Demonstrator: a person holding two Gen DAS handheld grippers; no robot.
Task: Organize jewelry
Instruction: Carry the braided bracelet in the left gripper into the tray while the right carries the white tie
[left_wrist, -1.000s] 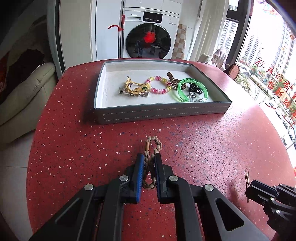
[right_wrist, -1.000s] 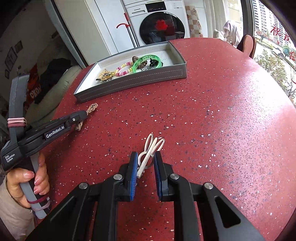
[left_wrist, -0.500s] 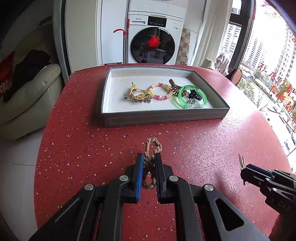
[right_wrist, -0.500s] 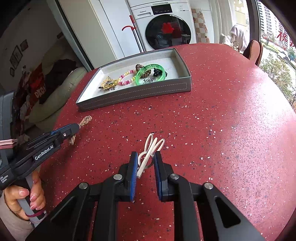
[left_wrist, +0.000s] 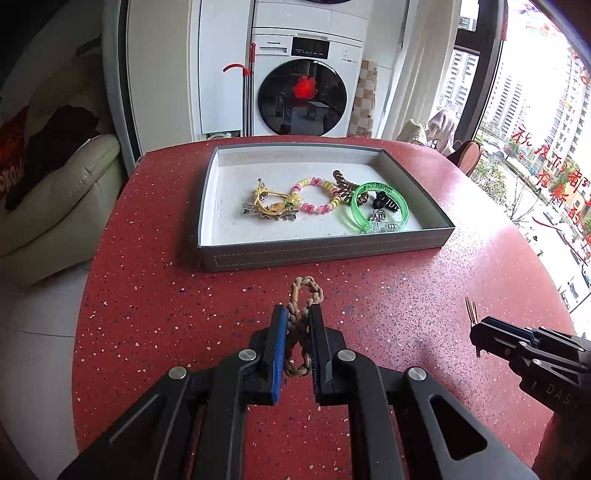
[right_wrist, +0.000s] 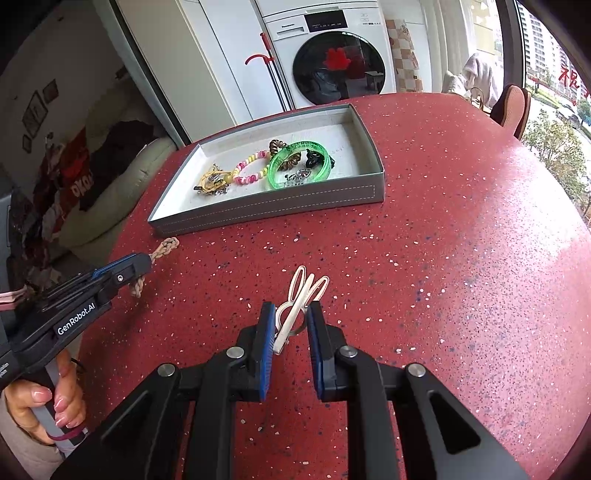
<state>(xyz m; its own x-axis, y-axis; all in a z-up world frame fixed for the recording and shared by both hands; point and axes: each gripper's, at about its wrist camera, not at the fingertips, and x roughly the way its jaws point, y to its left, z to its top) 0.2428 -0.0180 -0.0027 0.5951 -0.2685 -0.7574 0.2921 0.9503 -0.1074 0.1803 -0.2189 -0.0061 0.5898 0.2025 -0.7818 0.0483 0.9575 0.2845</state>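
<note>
My left gripper (left_wrist: 298, 313) is shut on a braided tan cord bracelet (left_wrist: 301, 321) and holds it above the red table, short of the grey tray (left_wrist: 325, 251). My right gripper (right_wrist: 291, 310) is shut on a bunch of white-and-pink hair clips on a ring (right_wrist: 301, 299), held above the table. The tray (right_wrist: 269, 208) holds a green bangle (left_wrist: 378, 206), a pink-and-yellow coil bracelet (left_wrist: 317, 195), a yellow cord piece with clips (left_wrist: 269, 206), a brown coil tie (left_wrist: 343, 181) and a black clip (left_wrist: 386, 201). The left gripper also shows in the right wrist view (right_wrist: 146, 264), and the right gripper in the left wrist view (left_wrist: 476, 332).
The round red speckled table (right_wrist: 461, 221) drops off at left and right. A cream sofa (left_wrist: 48, 206) stands left of it. A washing machine (left_wrist: 303, 81) and a chair (right_wrist: 511, 107) stand beyond the far edge.
Both grippers have lifted and drawn back a little with their loads, so the tray looks smaller and farther. Both grips are unchanged.
</note>
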